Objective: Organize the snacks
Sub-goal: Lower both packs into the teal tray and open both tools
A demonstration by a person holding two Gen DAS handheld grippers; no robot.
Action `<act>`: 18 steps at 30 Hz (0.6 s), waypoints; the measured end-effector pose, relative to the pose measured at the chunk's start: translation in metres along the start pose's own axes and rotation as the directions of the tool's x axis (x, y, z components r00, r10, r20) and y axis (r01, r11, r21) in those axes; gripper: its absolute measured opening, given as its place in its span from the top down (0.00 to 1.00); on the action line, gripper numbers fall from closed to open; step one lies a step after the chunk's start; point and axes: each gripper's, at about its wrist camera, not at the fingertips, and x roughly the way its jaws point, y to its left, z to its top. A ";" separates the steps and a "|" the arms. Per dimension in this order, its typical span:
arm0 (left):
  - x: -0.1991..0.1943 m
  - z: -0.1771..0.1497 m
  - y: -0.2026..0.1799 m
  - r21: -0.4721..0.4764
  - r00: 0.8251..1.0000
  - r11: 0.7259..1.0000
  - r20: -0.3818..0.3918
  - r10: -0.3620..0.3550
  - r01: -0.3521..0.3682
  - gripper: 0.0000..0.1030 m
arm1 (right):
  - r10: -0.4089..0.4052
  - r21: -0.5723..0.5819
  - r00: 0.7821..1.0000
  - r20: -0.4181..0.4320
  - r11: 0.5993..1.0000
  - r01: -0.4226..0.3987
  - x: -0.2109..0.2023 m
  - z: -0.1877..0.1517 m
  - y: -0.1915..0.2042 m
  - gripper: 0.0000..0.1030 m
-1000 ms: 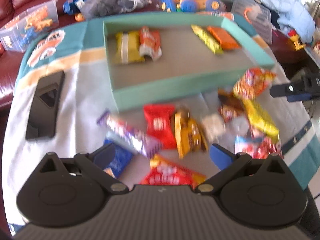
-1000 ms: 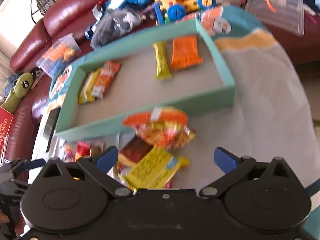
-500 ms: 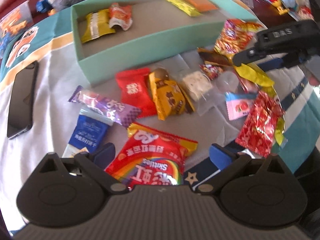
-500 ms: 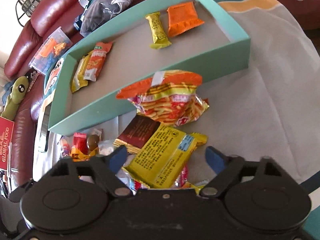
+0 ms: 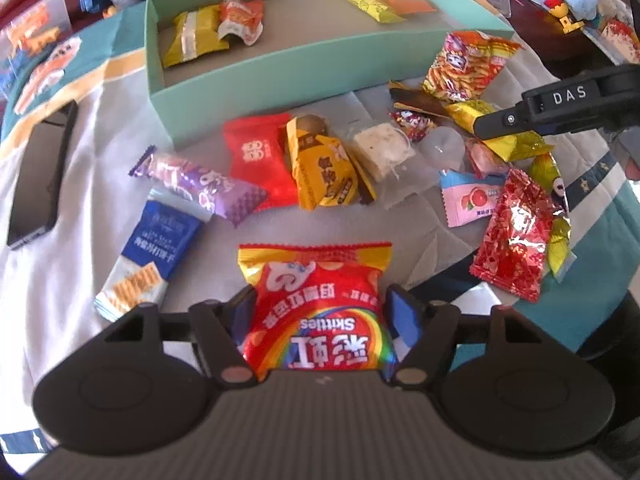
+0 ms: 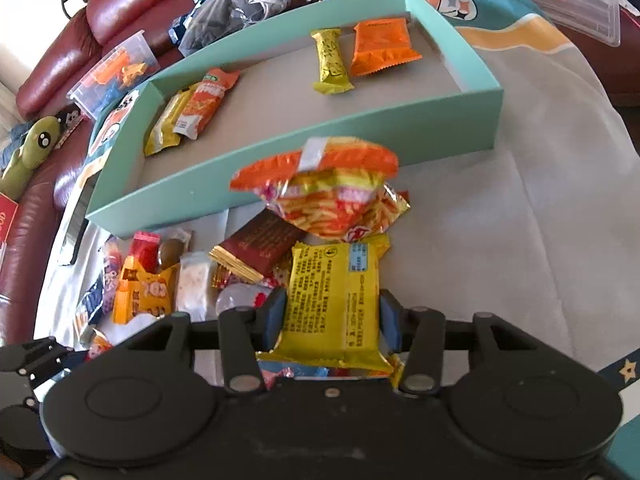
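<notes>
One red Skittles bag [image 5: 320, 304] (rainbow-striped)

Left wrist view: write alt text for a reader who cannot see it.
The left hand-held gripper, jaws just closing, straddles a red Skittles bag on a cloth-covered table. Beyond it, loose snack packets lie scattered before a teal box that holds four snacks; a black phone lies at the left.

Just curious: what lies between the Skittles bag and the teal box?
Left wrist view: a red packet and a yellow-brown packet lie between the Skittles bag and the teal box.
</notes>
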 end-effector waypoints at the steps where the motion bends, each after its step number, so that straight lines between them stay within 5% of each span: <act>1: -0.001 0.000 -0.001 0.001 1.000 1.000 0.008 -0.001 0.001 0.47 | 0.003 -0.010 1.000 0.004 1.000 -0.003 0.000 -0.001 0.001 0.54; 4: -0.008 0.000 0.004 -0.056 0.999 0.997 0.017 -0.049 0.049 0.52 | 0.012 -0.034 1.000 0.016 0.999 -0.011 -0.002 -0.004 0.002 0.55; 18: -0.061 0.008 0.035 -0.174 0.989 0.981 0.133 -0.062 0.085 0.52 | -0.021 0.023 0.994 0.111 1.000 0.019 -0.060 -0.012 -0.039 0.55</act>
